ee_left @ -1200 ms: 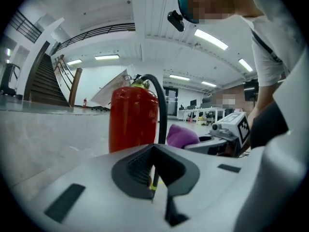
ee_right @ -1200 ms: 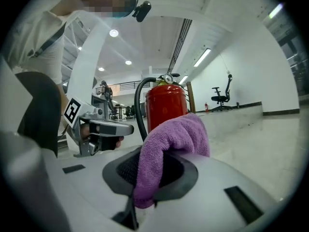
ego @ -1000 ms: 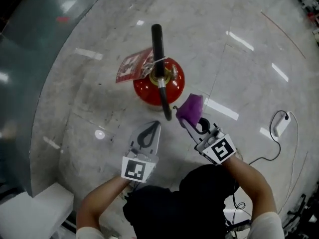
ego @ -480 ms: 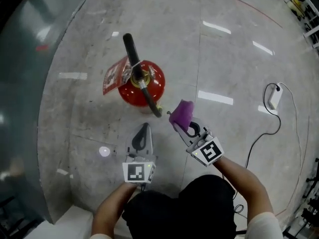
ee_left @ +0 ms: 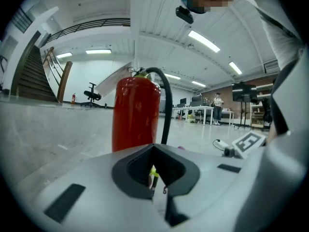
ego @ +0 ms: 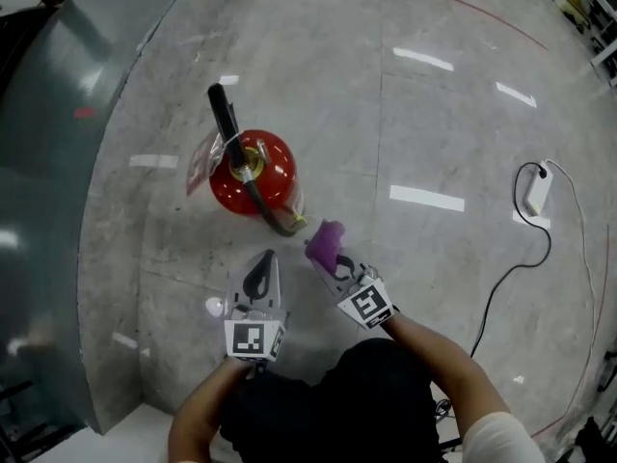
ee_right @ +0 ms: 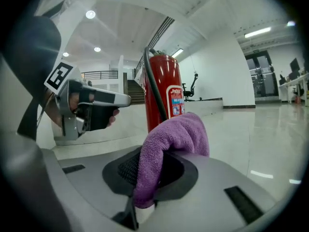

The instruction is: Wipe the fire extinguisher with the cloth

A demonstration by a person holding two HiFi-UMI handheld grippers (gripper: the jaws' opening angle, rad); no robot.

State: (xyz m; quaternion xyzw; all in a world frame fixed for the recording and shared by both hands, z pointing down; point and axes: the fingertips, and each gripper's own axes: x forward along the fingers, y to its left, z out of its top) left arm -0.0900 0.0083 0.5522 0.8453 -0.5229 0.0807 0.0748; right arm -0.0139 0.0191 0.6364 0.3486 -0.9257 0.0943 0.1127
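Jaws of left gripper (ego: 263, 258): clenched together with nothing between them. The left gripper view (ee_left: 154, 180) shows this plainly; from the head view we see only a dark closed loop at its front.
Ahead of the left jaws: the fire extinguisher (ego: 253, 172) stands upright on the floor (ego: 434, 114), near the tips but apart from them. In the left gripper view its red body (ee_left: 135, 112) rises straight above the jaw seam.
Hose (ego: 262, 208): black. From the head view we see it curve down the near side of the cylinder towards both grippers. In the left gripper view it hangs down the right of the body (ee_left: 166, 105), in the right gripper view down the left (ee_right: 153, 86).
Paper tag (ego: 201, 162): on the far left side of the extinguisher, seen only from the head view.
Printed label (ee_right: 176, 103): on the red body (ee_right: 164, 81), seen only from the right gripper view.
Cloth (ego: 325, 242): purple, bunched and standing up out of the right jaws, near the hose end. We cannot tell whether the two touch. In the right gripper view the cloth (ee_right: 174, 139) lies apart from the cylinder behind it.
Jaws of right gripper (ego: 333, 263): grasping the cloth, its lower fold pinched between them (ee_right: 147, 187).
Cross views: the right gripper view catches the left gripper (ee_right: 96, 105) to the left of its jaws. The left gripper view catches the right gripper's marker cube (ee_left: 248, 141) to the right of its own.
Far right of the right jaws: a white plug block with a black cable (ego: 537, 189) on the floor, well apart.
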